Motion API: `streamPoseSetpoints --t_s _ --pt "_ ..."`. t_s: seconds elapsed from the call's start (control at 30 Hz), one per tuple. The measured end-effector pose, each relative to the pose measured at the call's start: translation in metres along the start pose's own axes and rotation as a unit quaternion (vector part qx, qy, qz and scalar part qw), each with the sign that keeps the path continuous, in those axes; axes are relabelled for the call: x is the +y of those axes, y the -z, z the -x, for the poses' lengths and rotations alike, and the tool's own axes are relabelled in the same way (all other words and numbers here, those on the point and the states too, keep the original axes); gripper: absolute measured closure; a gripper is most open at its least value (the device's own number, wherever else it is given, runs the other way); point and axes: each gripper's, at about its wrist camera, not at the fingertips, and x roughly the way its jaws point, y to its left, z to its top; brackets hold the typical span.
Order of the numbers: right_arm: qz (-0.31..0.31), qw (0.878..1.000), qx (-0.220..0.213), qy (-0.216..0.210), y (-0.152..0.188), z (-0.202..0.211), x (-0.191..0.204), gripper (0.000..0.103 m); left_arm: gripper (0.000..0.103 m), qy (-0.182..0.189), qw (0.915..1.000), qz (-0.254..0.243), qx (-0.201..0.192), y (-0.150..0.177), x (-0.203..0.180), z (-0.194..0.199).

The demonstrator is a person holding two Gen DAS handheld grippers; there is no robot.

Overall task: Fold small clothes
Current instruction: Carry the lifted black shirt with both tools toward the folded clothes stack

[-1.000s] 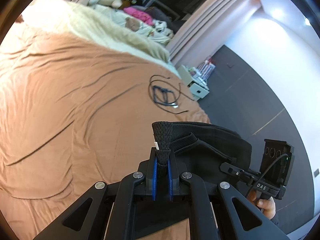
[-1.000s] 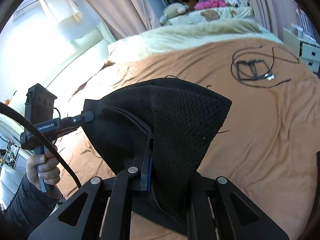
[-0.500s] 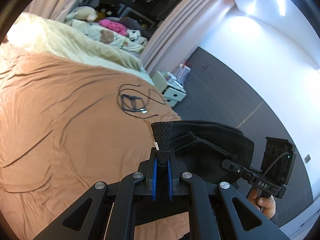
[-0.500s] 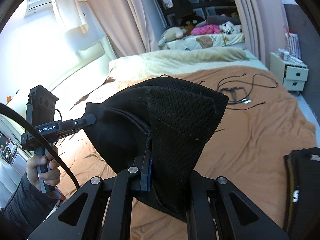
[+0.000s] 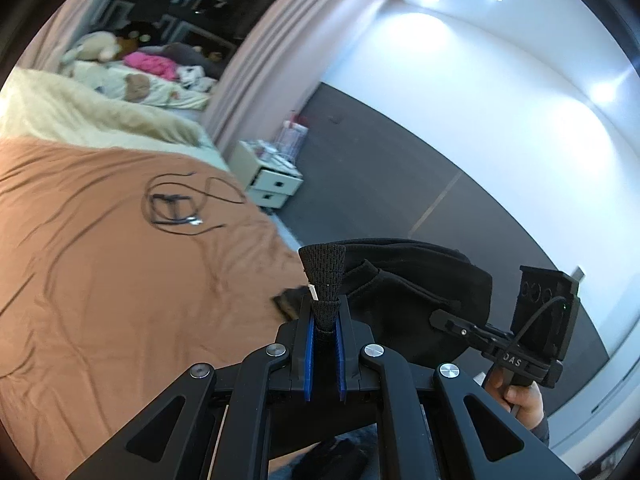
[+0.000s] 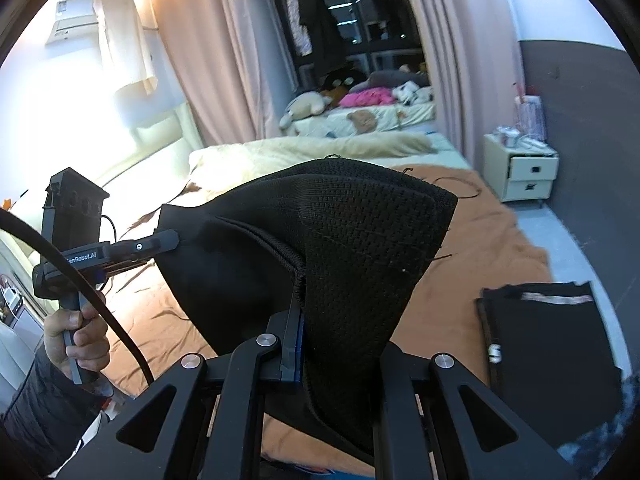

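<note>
The black garment (image 6: 352,264) hangs stretched left to right above the brown bedspread (image 5: 100,300) — left gripper (image 5: 324,320) and right gripper (image 6: 298,320) each clamped on a top corner; its lower edge is cut off.

The left claw (image 6: 168,240) bears "enRobot.AI" on its side; the right claw (image 5: 440,316) shows "OAS".

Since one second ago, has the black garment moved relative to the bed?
Yes. The black garment, clamped in both grippers, has risen off the brown bedspread and swung toward the bed's foot, near the folded dark cloth.
</note>
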Motion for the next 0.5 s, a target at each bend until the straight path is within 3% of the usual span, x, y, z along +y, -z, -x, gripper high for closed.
streamPoseSetpoints --t_s 0.23,0.5 --pt "-0.009 0.999 -0.034 0.023 0.031 0.068 0.000 0.096 0.094 0.042 0.9978 -0.045 0.024 0.014 -0.072 -0.026" --pt "-0.005 0.998 -0.053 0.044 0.062 0.110 -0.012 0.096 0.094 0.081 0.9926 -0.082 0.038 0.023 -0.137 -0.063"
